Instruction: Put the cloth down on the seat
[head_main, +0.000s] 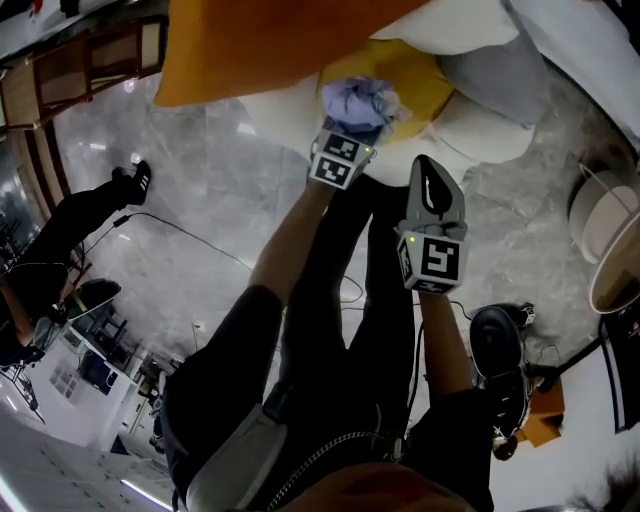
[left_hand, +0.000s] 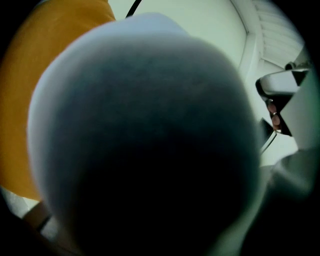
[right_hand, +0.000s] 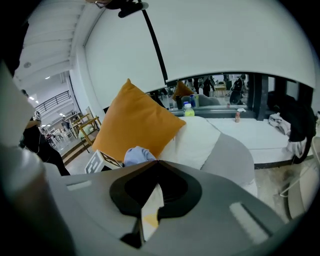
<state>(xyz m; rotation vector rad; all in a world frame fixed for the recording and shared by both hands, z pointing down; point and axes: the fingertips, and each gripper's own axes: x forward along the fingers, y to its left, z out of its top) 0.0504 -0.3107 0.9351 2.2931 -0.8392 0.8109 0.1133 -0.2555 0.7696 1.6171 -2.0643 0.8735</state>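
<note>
A crumpled pale blue cloth (head_main: 360, 100) is bunched at the front of my left gripper (head_main: 352, 126), which is shut on it just above the white seat (head_main: 290, 105). The jaws are hidden under the cloth. In the left gripper view the cloth (left_hand: 145, 100) fills nearly the whole picture. My right gripper (head_main: 427, 166) hangs beside it, nearer to me, shut and empty. In the right gripper view the grey jaws (right_hand: 156, 167) meet, and beyond them are the cloth (right_hand: 137, 155) and the left gripper's marker cube (right_hand: 102, 162).
A big orange cushion (head_main: 250, 50) leans at the seat's back, with a yellow one (head_main: 425, 70) and a grey one (head_main: 485, 65) alongside. A person's black-trousered legs (head_main: 340, 300) stand on the marble floor. A round white object (head_main: 600, 215) is at the right, and another person (head_main: 70, 215) at the left.
</note>
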